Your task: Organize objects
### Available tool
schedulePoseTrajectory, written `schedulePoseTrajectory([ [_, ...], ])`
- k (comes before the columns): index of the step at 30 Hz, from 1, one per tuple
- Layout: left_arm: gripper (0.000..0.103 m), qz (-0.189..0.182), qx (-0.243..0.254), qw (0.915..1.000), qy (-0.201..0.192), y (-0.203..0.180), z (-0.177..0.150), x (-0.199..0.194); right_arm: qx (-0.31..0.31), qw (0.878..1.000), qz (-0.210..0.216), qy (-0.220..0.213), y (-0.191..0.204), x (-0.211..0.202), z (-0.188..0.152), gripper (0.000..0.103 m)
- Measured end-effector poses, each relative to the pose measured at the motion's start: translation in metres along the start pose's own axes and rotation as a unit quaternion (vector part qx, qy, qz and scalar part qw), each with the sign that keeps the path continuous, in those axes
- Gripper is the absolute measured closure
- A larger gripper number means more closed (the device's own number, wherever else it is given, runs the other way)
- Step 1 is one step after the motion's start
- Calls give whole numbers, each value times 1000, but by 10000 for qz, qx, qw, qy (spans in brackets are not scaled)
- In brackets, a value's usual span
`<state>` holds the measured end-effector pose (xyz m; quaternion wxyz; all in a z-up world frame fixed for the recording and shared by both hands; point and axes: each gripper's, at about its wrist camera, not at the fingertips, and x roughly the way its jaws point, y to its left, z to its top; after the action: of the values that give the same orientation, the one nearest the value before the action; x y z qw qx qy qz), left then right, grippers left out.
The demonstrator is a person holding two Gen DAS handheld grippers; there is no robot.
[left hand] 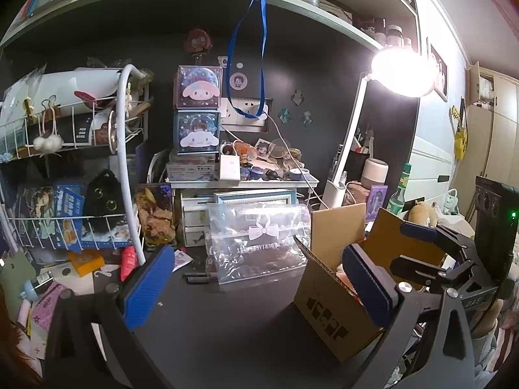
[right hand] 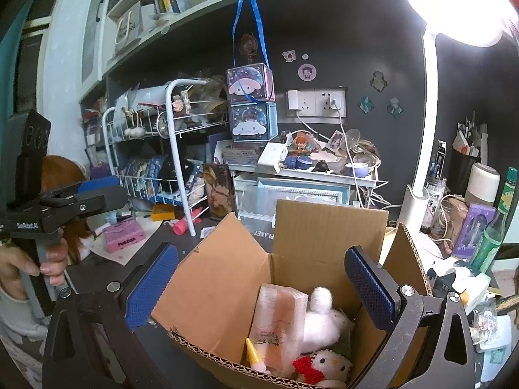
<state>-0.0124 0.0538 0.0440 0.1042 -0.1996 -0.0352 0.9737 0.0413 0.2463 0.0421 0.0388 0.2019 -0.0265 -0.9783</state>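
The cardboard box [right hand: 279,278] sits open on the dark desk [left hand: 227,317], flaps up. Inside I note a white plush [right hand: 321,321], a red-bowed cat plush [right hand: 327,366] and a clear wrapped package [right hand: 280,321]. My right gripper [right hand: 259,288] hangs over the box, fingers spread wide, holding nothing. My left gripper [left hand: 256,288] is equally wide and empty, the box at its right. A clear zip bag [left hand: 256,243] lies behind; a white wire rack [left hand: 71,168] stands far left.
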Motion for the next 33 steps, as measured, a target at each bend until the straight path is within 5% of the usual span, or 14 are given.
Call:
schedulePoseTrajectory([
  [33,0,-11,18,10000,39,-1,0,1,95,9999,-84,68,8,1,-5,0],
])
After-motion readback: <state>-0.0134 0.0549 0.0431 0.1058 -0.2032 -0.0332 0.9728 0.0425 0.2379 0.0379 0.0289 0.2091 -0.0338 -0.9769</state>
